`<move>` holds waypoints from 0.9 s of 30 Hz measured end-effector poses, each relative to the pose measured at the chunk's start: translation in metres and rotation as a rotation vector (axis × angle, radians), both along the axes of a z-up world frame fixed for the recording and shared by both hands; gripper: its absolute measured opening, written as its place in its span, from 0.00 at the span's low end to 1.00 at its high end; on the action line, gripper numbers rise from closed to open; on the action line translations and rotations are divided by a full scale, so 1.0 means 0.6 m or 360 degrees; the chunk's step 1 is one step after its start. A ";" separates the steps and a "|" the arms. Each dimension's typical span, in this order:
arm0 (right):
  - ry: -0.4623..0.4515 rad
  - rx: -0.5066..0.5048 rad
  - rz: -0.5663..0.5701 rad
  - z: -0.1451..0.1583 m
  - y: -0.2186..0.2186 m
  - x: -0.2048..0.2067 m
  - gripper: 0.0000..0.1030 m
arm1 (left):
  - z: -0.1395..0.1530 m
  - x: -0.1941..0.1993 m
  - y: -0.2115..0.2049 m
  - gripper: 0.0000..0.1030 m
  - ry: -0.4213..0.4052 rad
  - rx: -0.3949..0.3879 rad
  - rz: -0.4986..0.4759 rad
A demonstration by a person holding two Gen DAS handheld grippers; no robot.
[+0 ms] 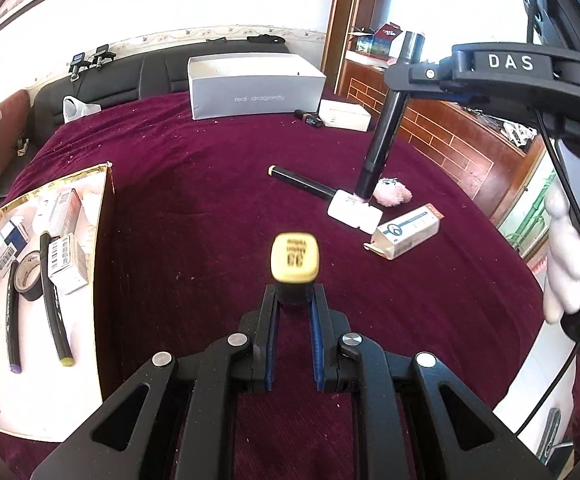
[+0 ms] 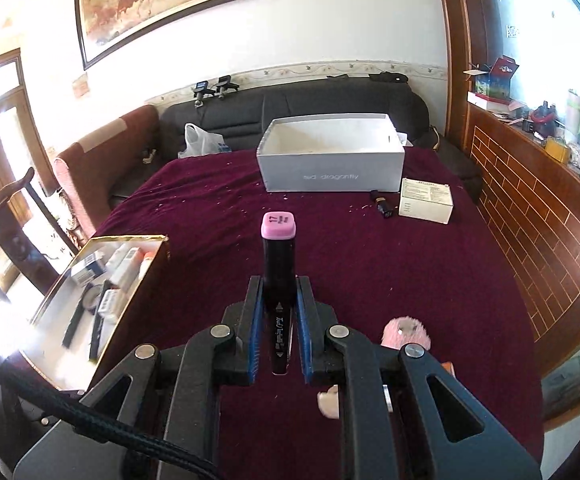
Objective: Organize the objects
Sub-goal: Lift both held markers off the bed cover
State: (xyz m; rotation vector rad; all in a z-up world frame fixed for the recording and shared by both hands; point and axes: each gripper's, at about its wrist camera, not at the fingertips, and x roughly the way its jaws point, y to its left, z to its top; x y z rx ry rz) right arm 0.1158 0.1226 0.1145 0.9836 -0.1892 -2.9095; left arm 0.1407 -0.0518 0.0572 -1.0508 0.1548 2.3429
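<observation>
My left gripper (image 1: 295, 296) is shut on a black marker with a cream cap (image 1: 294, 260), held above the maroon bedspread. My right gripper (image 2: 279, 292) is shut on a black marker with a pink cap (image 2: 278, 226). In the left wrist view the right gripper (image 1: 408, 75) shows at the upper right, its marker (image 1: 382, 136) slanting down toward a white block (image 1: 354, 214). A third black marker (image 1: 302, 182) lies on the spread beside that block. A gold-rimmed box (image 1: 104, 216) (image 2: 130, 237) at the left holds two markers, tape and small cartons.
A white shoebox (image 1: 256, 86) (image 2: 330, 172) stands open at the far side, with a small white carton (image 2: 426, 200) and a dark tube (image 2: 382, 202) to its right. A pink fluffy thing (image 1: 392, 194) and an opened carton (image 1: 406, 232) lie near the white block. A gloved hand (image 1: 566, 248) shows at the right edge.
</observation>
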 end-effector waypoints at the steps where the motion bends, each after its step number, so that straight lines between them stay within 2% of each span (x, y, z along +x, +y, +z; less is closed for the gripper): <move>1: 0.0002 -0.0003 0.0004 -0.001 -0.003 0.005 0.13 | 0.000 0.003 -0.001 0.11 0.0001 0.0000 -0.0003; 27: 0.0005 -0.0062 0.0055 0.000 -0.045 0.039 0.13 | 0.002 0.027 -0.015 0.11 -0.0010 0.0050 -0.0021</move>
